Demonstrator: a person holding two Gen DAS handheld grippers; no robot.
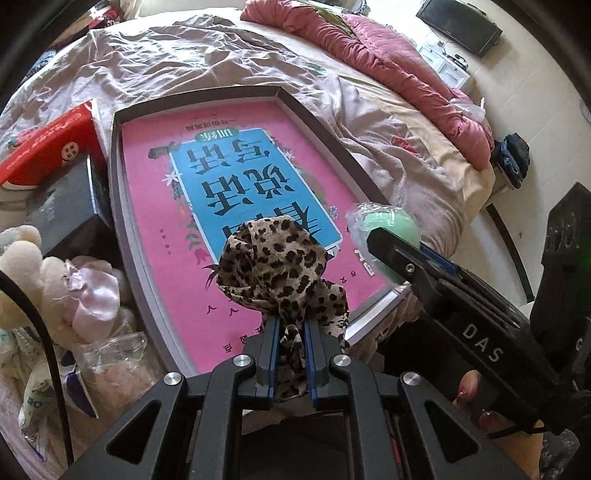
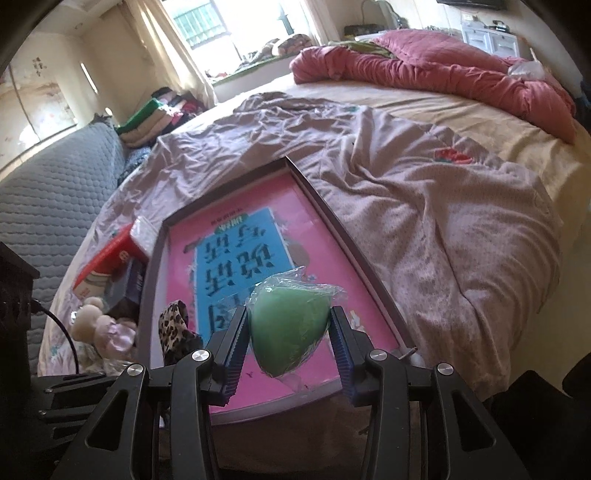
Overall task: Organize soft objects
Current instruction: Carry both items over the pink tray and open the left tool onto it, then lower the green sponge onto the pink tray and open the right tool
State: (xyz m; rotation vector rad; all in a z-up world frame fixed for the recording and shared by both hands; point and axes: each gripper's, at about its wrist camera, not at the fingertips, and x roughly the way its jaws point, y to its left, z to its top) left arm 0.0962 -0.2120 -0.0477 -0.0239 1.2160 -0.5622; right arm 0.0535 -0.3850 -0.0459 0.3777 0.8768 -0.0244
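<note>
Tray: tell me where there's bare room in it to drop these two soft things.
The tray holds nothing but its pink printed liner: bare from the far rim down to the leopard scarf in the left tongs and the wrapped green sponge in the right tongs. Outside its left rim it's crowded: red box, dark box, plush toy.

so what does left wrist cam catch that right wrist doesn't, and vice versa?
Left wrist only: the right tongs seen from outside, a black screen on the far wall, and plastic bags by the plush.

Right wrist only: the window, a grey quilted sofa and the folded clothes pile.

Both: the tray with its pink book cover, the leopard cloth pinched in the left tongs, the wrapped green sponge, the plush toy, the red box and the red quilt.
</note>
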